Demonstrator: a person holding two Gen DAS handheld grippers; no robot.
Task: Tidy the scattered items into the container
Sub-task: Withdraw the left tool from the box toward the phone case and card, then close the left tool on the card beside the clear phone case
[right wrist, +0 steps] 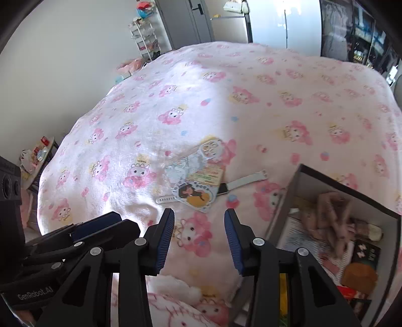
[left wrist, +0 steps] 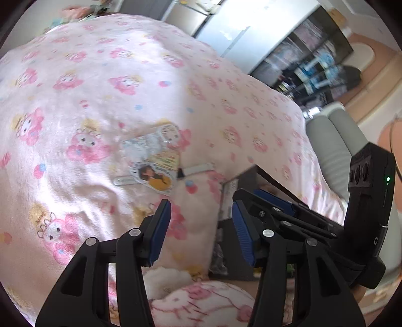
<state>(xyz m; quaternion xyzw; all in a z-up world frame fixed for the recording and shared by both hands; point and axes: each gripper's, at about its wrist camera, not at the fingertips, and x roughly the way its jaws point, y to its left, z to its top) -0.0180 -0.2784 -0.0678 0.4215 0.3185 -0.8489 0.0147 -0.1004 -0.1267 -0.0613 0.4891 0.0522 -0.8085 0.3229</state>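
A small pile of picture cards (left wrist: 153,161) (right wrist: 198,178) lies on the pink cartoon blanket (left wrist: 88,75) (right wrist: 276,88). Partly under the pile is a watch with a white strap (left wrist: 199,169) (right wrist: 247,180). My left gripper (left wrist: 201,226) hovers open and empty just short of the cards. My right gripper (right wrist: 199,221) is also open and empty, over the blanket near the cards. Right of it stands the dark open box (right wrist: 349,190) (left wrist: 226,241) holding several items. Each gripper shows in the other's view: right fingers (left wrist: 273,200), left fingers (right wrist: 100,221).
A Hello Kitty cushion (left wrist: 201,301) (right wrist: 181,314) lies at the near edge of the bed. Beyond the bed stand a grey wardrobe (right wrist: 191,20), a white wire rack (right wrist: 145,37) and dark shelves (left wrist: 314,63). A low side table (right wrist: 40,153) sits left of the bed.
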